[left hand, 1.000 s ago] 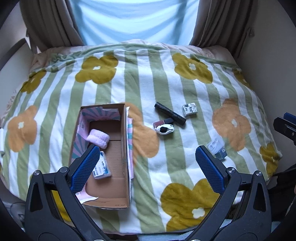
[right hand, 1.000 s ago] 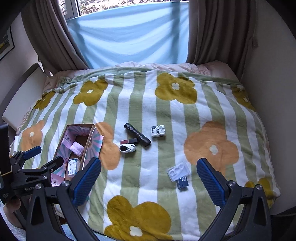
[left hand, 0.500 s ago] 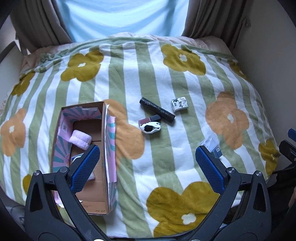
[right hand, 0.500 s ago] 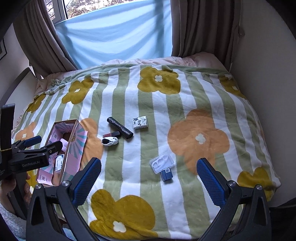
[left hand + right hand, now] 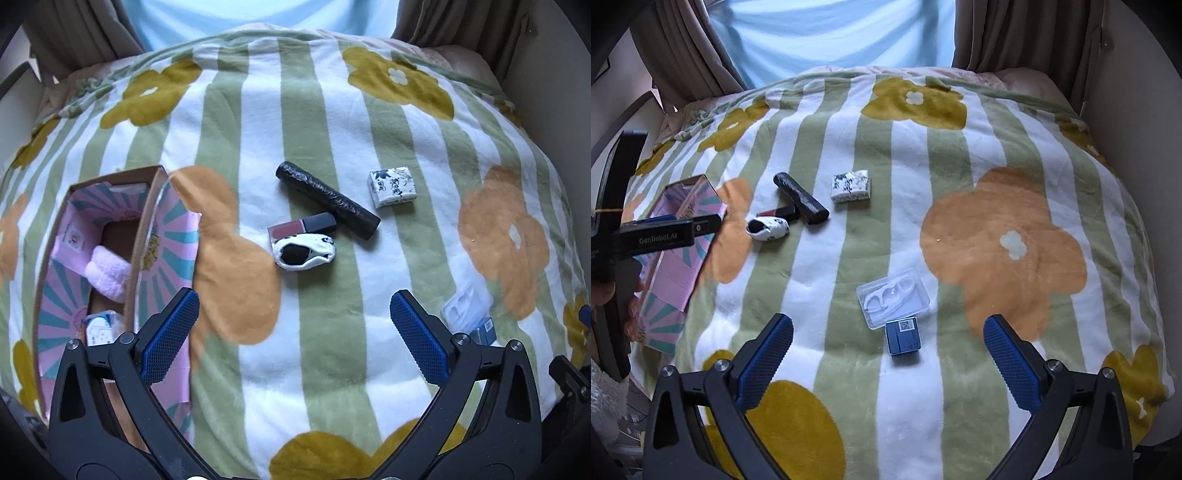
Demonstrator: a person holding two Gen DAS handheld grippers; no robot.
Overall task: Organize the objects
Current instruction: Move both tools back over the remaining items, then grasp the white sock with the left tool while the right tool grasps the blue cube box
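The left gripper (image 5: pixel 294 320) is spread wide and empty above the flowered blanket (image 5: pixel 332 110), its blue pads (image 5: pixel 170 334) framing the lower middle of the left wrist view; the right gripper (image 5: pixel 888 349) is likewise spread and holding nothing, low in its own frame. In the left view the open cardboard box (image 5: pixel 147 236) sits at the left edge, with a pink rolled cloth (image 5: pixel 107 271) and a small white packet (image 5: pixel 99 330) inside; its near end lies partly behind the left pad. Right of the box a bare band of blanket runs to the cluster at centre: a black roll (image 5: pixel 327 199) lying slantwise, a lipstick-like dark red and black case (image 5: pixel 302 226) touching its lower end, a black-and-white pouch (image 5: pixel 304 253) just below that, and a white patterned packet (image 5: pixel 392 185) apart to the right. In the right view a clear case of floss picks (image 5: pixel 893 297) and a blue box (image 5: pixel 903 335) touch each other between the right gripper's pads, with open blanket on every side and the bed's right edge well off. A hand (image 5: pixel 613 295) holds the left tool at that view's left border. Compared with half a second ago, both cameras sit closer to the blanket: the cluster looms larger in the left view, and the floss case has come nearer the right gripper's pads.
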